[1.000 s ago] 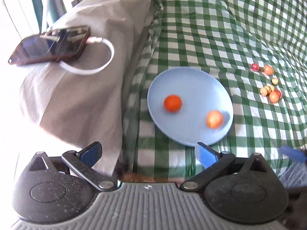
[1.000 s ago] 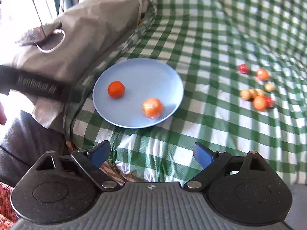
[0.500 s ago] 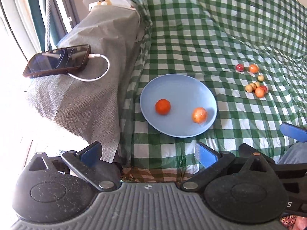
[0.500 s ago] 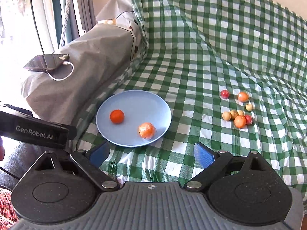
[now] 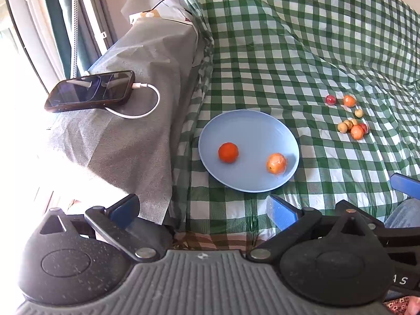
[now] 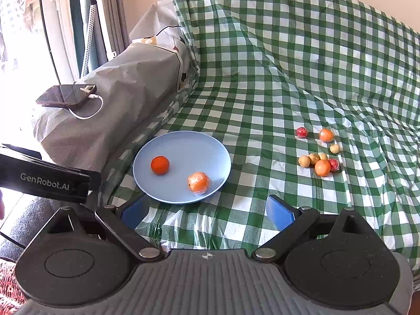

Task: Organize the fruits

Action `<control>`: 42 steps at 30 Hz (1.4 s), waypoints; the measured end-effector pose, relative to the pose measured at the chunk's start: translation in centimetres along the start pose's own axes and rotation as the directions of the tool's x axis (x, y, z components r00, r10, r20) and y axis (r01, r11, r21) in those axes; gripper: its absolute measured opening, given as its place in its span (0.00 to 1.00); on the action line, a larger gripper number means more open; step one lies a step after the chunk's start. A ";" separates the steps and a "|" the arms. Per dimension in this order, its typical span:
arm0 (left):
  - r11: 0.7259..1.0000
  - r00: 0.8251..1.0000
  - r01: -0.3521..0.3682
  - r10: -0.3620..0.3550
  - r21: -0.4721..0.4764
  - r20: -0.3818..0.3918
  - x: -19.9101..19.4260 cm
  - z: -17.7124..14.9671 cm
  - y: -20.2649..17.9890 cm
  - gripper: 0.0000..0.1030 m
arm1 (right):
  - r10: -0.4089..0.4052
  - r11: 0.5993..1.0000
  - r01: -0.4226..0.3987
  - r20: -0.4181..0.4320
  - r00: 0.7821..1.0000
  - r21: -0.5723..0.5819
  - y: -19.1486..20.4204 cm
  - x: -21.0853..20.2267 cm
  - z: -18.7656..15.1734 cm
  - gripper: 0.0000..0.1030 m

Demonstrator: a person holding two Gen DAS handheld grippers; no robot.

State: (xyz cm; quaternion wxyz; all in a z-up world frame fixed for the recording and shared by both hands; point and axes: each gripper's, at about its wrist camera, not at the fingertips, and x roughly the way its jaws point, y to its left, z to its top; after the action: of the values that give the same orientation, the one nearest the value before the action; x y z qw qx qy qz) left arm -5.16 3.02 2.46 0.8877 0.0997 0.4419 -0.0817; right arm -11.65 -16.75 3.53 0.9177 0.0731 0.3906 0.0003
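Observation:
A blue plate [image 5: 249,128] [image 6: 183,144] lies on the green checked cloth. It holds a bare orange [image 5: 228,152] [image 6: 159,165] and a plastic-wrapped orange [image 5: 276,163] [image 6: 198,182]. A cluster of several small fruits [image 5: 353,128] [image 6: 319,164], red, orange and pale yellow, lies on the cloth to the plate's right. My left gripper [image 5: 202,210] is open and empty, short of the plate's near edge. My right gripper [image 6: 207,211] is open and empty, also short of the plate.
A phone [image 5: 90,94] [image 6: 65,94] with a white cable lies on a grey-covered armrest [image 5: 126,141] left of the plate. The right gripper's body [image 5: 367,236] shows at the left wrist view's right edge; the left gripper's body [image 6: 44,181] at the right view's left.
Both grippers have pulled back and up from the plate, so plate and fruits look smaller and farther. Both stay open. The fruits have not moved.

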 end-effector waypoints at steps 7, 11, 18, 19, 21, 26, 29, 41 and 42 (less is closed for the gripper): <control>1.000 1.000 0.009 -0.009 0.016 -0.001 0.1 -0.1 -0.1 1.00 | 0.004 1.000 -0.004 -0.006 1.000 -0.009 0.3 0.1 0.0 0.93; 0.999 1.000 0.008 -0.007 0.033 -0.014 0.6 -0.1 -0.5 1.00 | 0.003 1.000 -0.003 -0.012 1.000 0.007 0.3 0.2 0.0 0.93; 0.999 0.999 -0.004 0.007 0.054 -0.043 1.7 0.2 -0.9 1.00 | 0.000 0.996 0.004 -0.034 0.999 0.092 -1.2 1.3 -0.4 0.93; 0.999 0.999 0.003 -0.001 0.053 -0.047 1.9 0.3 -1.0 1.00 | 0.000 0.994 0.005 -0.039 0.999 0.107 -1.6 1.5 -0.5 0.93; 0.998 0.999 0.017 -0.014 0.053 -0.052 2.2 0.7 -1.3 1.00 | -0.004 0.990 0.010 -0.045 0.999 0.142 -2.4 2.1 -0.6 0.93; 0.994 0.998 0.048 -0.045 0.102 -0.034 3.4 2.5 -3.8 1.00 | -0.064 0.975 0.070 -0.035 0.997 0.211 -5.6 3.4 -0.9 0.93; 0.985 0.996 0.091 -0.087 0.147 -0.033 4.8 4.2 -6.5 1.00 | -0.138 0.965 0.139 -0.021 0.990 0.224 -8.6 4.2 -0.8 0.93; 0.871 0.958 0.280 -0.280 0.403 -0.060 17.0 11.7 -22.9 1.00 | -0.285 0.941 0.286 -0.031 0.958 0.183 -24.4 12.8 3.6 0.92; 0.856 0.953 0.296 -0.294 0.423 -0.071 18.3 12.1 -24.1 1.00 | -0.283 0.944 0.286 -0.040 0.958 0.166 -25.4 14.1 4.2 0.89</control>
State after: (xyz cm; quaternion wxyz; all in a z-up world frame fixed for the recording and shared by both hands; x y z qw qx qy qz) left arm 9.42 -24.38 -7.55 0.8201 0.2237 0.4247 -0.3116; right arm -0.29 -41.58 -7.15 0.8955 0.0938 0.4026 -0.1649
